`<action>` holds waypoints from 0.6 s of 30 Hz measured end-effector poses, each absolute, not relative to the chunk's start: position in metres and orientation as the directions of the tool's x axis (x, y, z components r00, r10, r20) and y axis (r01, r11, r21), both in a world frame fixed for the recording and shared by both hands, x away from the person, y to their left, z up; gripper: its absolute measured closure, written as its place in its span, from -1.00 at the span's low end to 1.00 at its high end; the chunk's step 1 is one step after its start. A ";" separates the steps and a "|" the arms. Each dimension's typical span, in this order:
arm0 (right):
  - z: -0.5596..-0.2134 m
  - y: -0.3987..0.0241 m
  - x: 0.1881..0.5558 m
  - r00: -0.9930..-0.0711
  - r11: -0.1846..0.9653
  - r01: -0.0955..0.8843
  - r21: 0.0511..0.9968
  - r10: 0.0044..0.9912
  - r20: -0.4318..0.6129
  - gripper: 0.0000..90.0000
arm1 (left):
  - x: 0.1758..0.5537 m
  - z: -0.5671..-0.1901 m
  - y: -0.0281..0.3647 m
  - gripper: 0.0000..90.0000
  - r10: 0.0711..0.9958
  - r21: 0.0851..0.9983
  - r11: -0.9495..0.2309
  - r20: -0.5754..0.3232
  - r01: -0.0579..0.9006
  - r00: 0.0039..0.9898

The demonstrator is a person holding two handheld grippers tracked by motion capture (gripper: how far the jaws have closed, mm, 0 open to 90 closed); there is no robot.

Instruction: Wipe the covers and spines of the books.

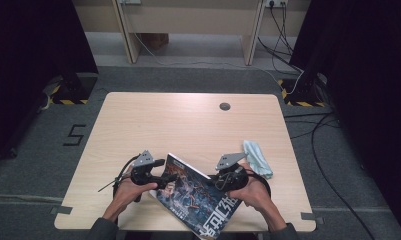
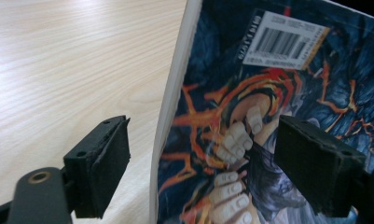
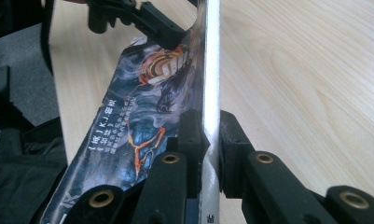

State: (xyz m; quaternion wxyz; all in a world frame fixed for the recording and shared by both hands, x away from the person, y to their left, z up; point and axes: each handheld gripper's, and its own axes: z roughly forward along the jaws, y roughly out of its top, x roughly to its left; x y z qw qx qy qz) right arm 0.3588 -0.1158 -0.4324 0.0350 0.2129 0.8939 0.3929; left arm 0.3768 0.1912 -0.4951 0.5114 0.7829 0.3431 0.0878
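A paperback book [image 1: 198,200] with a dark blue and orange illustrated cover lies tilted at the table's near edge, one side lifted off the wood. My right gripper [image 1: 214,181] is shut on its white page edge [image 3: 211,70], a pad pressed against each side. My left gripper [image 1: 163,177] is at the book's far left corner, jaws open. In the left gripper view the book's edge [image 2: 168,130] stands between the two pads [image 2: 100,163] without touching them, and the barcode label [image 2: 282,42] shows on the cover. The left gripper [image 3: 142,21] also appears at the top of the right gripper view.
A crumpled light blue cloth [image 1: 258,159] lies just right of my right hand. A round grommet [image 1: 225,106] sits in the wooden table [image 1: 178,125] at the far side. Cables run over the grey floor to the right, and a desk stands beyond.
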 end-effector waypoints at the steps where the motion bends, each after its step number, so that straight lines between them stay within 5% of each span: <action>1: -0.431 -0.115 0.358 -0.909 0.603 0.350 0.717 0.403 0.104 0.84 | 0.376 -0.495 0.191 -0.64 0.622 0.862 -0.244 -0.212 0.444 0.754; 6: -0.428 -0.113 0.355 -0.927 0.620 0.312 0.720 0.363 0.089 0.84 | 0.374 -0.494 0.189 -0.59 0.574 0.871 -0.250 -0.219 0.424 0.789; 18: -0.427 -0.122 0.366 -0.919 0.671 0.302 0.677 0.393 0.021 0.81 | 0.366 -0.492 0.192 0.43 0.543 0.899 -0.295 -0.122 0.325 0.831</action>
